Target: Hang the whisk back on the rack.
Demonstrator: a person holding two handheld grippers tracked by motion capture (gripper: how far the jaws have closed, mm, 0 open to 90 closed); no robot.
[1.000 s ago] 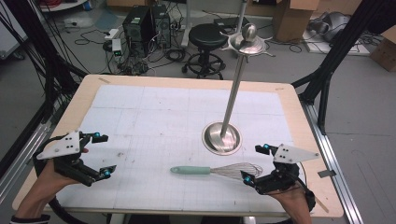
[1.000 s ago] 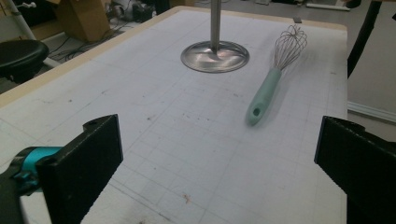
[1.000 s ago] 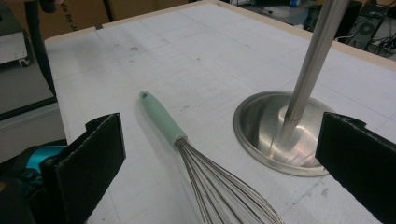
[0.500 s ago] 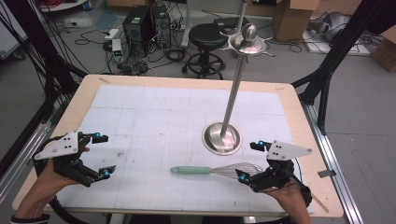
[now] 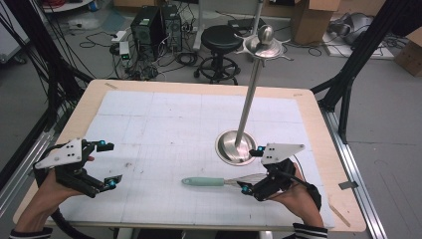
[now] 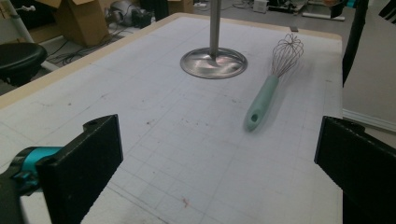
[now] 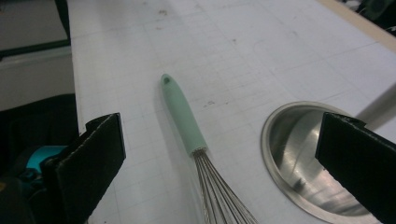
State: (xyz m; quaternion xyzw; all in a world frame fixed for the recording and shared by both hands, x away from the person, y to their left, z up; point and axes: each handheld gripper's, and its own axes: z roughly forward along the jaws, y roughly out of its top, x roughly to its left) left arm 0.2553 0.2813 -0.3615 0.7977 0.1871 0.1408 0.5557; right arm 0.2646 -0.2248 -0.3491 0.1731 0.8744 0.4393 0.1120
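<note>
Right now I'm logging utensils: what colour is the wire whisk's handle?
Pale mint green handle, clearest in the right gripper view.

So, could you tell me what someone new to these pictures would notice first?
Probably the tall metal stand, rising from its round base right of the table's middle. Just in front of it lies a whisk with a mint-green handle, flat on the white gridded mat. The right gripper hovers open over the whisk's wire end, while the left gripper waits open near the left edge.
</note>
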